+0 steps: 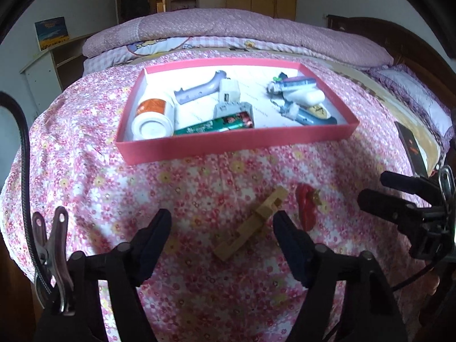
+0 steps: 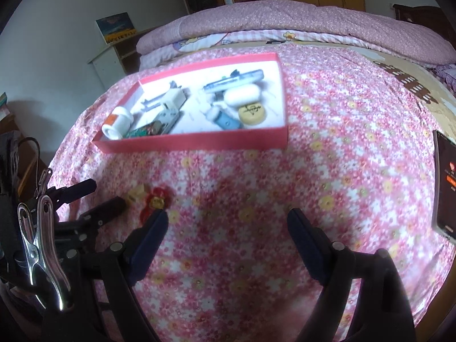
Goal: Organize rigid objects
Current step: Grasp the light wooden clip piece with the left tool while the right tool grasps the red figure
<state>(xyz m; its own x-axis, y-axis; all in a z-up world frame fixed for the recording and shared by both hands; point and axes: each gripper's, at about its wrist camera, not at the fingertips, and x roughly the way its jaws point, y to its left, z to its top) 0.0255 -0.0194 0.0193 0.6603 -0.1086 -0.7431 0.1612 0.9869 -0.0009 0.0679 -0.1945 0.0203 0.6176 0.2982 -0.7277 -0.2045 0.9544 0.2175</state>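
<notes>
A pale wooden puzzle piece (image 1: 250, 225) lies on the flowered bedspread between the fingers of my left gripper (image 1: 222, 218), close to the right finger; the jaws stand apart and do not press on it. A red toy figure (image 1: 307, 205) lies just to its right. My right gripper (image 2: 228, 216) is open over bare bedspread, its left fingertip beside the red figure (image 2: 156, 199). Each gripper also shows in the other's view: the right gripper (image 1: 399, 199) and the left gripper (image 2: 97, 196). Beyond them sits a pink tray (image 1: 228, 142) holding a white bottle (image 1: 152, 116), a charger, batteries and other small items.
A phone (image 2: 446, 182) lies on the bed at the right edge. A folded lilac quilt (image 1: 242, 28) runs across the far side of the bed, with a pillow (image 1: 413, 97) at the right. A white shelf (image 1: 42, 65) stands past the bed's left side.
</notes>
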